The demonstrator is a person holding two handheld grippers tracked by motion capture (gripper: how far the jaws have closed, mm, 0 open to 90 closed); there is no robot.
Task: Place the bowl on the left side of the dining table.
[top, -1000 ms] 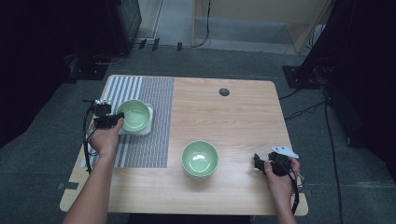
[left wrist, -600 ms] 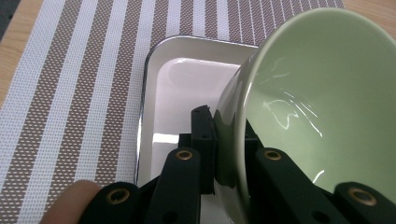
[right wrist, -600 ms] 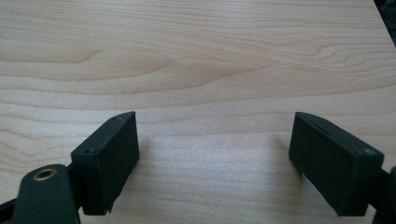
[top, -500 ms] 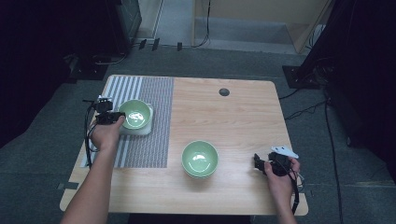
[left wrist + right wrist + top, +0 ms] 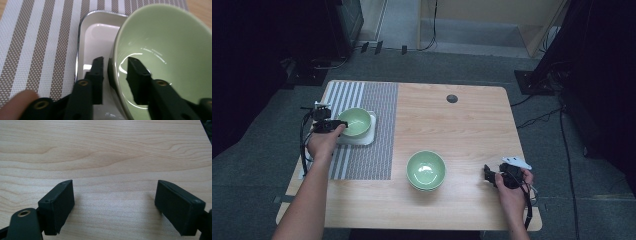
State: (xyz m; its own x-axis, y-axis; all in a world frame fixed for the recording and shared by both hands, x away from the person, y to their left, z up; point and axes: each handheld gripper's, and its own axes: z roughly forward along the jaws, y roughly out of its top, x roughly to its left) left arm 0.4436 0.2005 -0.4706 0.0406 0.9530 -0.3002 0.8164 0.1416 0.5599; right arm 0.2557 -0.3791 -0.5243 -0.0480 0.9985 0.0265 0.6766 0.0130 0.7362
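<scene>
1. Dark room, grey floor; wooden desk (image 5: 472, 130) with a striped placemat (image 5: 367, 150) over its left part and a small dark round spot (image 5: 452, 98) near the far edge.
2. Left gripper (image 5: 113, 72) clamped on the rim of a green bowl (image 5: 165, 57), one jaw inside, one outside.
3. Bowl tilted above a white square dish (image 5: 97, 37) lying on the placemat.
4. Second green bowl (image 5: 426, 170) upright on bare wood near the front, well apart from both grippers.
5. Right gripper (image 5: 115, 207) low over bare desk at the front right, jaws wide apart, gripping nothing.
</scene>
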